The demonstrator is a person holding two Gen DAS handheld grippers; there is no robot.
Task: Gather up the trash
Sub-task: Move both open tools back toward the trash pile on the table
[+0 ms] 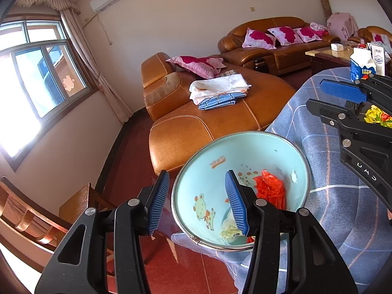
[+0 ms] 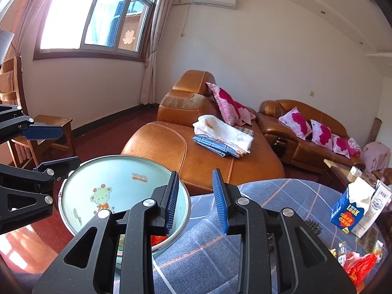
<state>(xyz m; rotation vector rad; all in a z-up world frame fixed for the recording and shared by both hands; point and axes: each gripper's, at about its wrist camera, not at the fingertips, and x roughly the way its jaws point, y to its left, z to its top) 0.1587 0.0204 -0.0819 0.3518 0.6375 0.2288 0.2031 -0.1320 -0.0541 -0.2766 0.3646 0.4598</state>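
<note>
Below the left gripper [image 1: 197, 202], jaws parted and empty, red trash [image 1: 270, 189] lies inside the bin [image 1: 210, 152].

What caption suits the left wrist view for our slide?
Open left gripper straddling the rim of a light-blue bin holding red plastic trash.

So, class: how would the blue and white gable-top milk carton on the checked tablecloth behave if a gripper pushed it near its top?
The blue and white gable-top milk carton stands tall and narrow, so it would probably tip rather than slide. Its top looks torn open, so it may be empty and light. Its cardboard walls would likely dent if squeezed.
</note>
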